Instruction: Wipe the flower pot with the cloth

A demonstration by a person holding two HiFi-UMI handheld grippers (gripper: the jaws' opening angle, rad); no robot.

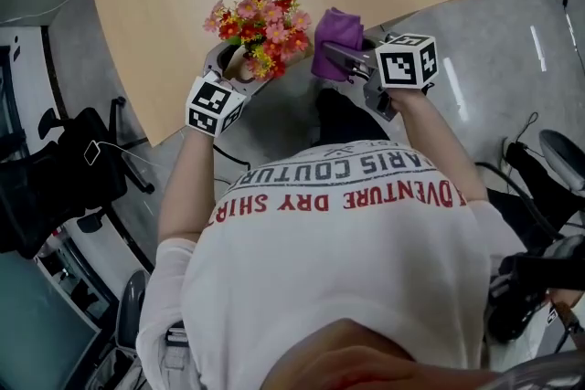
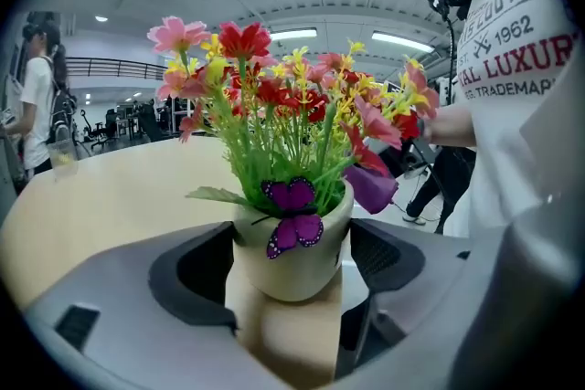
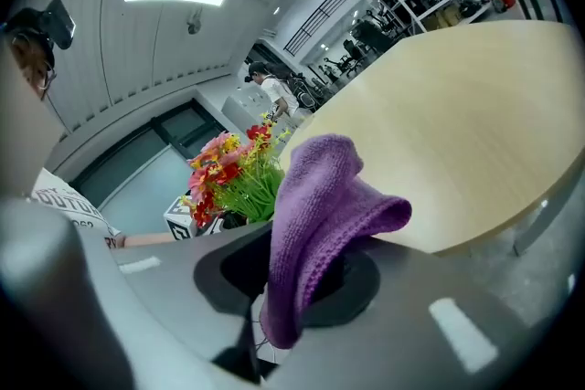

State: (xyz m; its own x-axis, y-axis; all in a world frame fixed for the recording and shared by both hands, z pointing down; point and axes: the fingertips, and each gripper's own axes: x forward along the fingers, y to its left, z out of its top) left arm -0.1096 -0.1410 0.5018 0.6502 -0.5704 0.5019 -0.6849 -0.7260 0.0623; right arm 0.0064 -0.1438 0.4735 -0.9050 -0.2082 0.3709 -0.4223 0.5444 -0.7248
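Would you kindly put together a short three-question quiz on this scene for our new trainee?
1. True or false: the cloth is green.
2. Multiple choice: what decorates the side of the flower pot? A: a butterfly. B: a ribbon. C: a price label.
3. Fill in the blank: the left claw is closed on the ____.

Key
1. False. It is purple, and it is gripped in the right claw.
2. A.
3. Flower pot.
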